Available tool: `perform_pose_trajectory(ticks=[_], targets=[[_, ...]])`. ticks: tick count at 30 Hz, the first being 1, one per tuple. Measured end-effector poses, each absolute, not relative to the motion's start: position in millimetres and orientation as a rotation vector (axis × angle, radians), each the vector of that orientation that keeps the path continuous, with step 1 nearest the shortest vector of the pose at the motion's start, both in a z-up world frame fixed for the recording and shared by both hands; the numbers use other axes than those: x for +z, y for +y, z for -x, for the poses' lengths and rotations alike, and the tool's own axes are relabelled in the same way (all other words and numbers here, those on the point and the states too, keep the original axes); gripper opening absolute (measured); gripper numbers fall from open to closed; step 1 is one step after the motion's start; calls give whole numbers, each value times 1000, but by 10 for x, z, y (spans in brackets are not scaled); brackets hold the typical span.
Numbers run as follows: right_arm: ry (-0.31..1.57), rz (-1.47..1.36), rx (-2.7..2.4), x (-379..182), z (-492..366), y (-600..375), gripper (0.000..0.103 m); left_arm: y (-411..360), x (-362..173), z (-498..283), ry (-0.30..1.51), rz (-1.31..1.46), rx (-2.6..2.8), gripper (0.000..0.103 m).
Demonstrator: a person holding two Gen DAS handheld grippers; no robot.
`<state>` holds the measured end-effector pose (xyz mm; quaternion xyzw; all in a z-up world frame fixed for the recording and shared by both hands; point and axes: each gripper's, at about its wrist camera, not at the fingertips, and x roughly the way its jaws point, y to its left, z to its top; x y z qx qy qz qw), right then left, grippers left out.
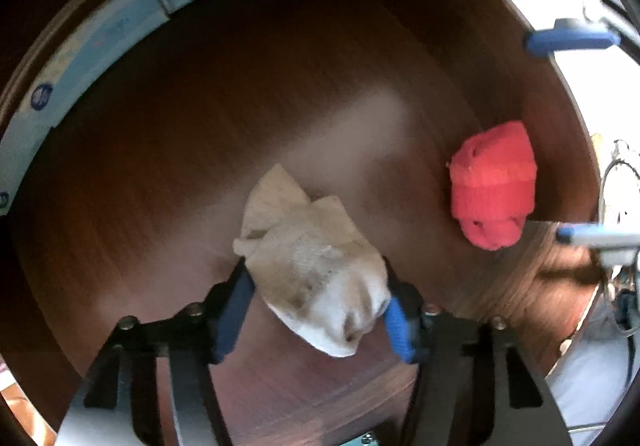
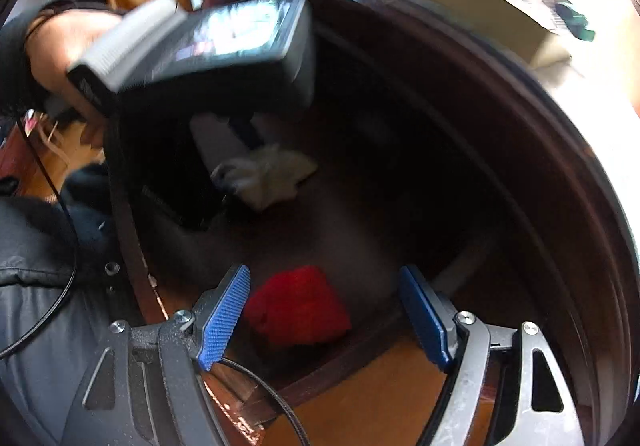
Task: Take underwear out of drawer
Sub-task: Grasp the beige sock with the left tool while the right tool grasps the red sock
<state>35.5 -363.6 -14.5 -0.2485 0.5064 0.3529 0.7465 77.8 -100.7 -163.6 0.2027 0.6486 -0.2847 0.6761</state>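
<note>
My left gripper (image 1: 316, 304) points straight down into the drawer (image 1: 200, 126), and between its two blue pads lies the white underwear (image 1: 308, 266), a crumpled pale piece on the dark wooden bottom. The jaws stand about half open; the left pad (image 1: 236, 306) seems to meet the edge of the cloth and the right pad (image 1: 398, 330) is just beside its other end, but I cannot tell if they already press on it, because the picture is a little blurred. The red underwear (image 1: 492, 186) lies apart from the white one, close to the drawer wall on the right side. My right gripper (image 2: 324, 314) hangs above this red piece (image 2: 298, 304) with its jaws wide open and nothing in them; the red cloth is seen between the pads (image 2: 224, 316) but lower, on the drawer bottom. From the right wrist view I also see the left tool's body (image 2: 208, 50) standing over the white piece (image 2: 266, 174), farther inside the drawer (image 2: 460, 126).
</note>
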Motion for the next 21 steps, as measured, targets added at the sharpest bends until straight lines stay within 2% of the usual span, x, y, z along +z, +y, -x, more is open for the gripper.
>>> perform_pose_trajectory(ticks=[2, 5, 9, 15, 17, 19, 21], targets=[[1134, 570, 774, -181, -349, -3571, 78, -906, -1586, -764, 1428, -456, -637, 47], [1200, 612, 784, -300, -366, -3482, 78, -650, -1560, -770, 1381, -426, -624, 46], [1306, 664, 797, -484, -368, -3370, 63, -379, -1441, -675, 1290, -416, -573, 46], [1432, 666, 804, -576, -431, -3311, 60, -53, -1232, -631, 1187, -331, -536, 46], [1455, 678, 800, -582, -425, -3307, 56, 54, -1216, -607, 1166, -307, -530, 46], [1459, 722, 784, -601, -398, -3271, 42, 149, -1185, -611, 1163, -258, -538, 46], [1458, 775, 760, -642, -374, -3255, 42, 287, -1207, -756, 1136, -231, -544, 46]])
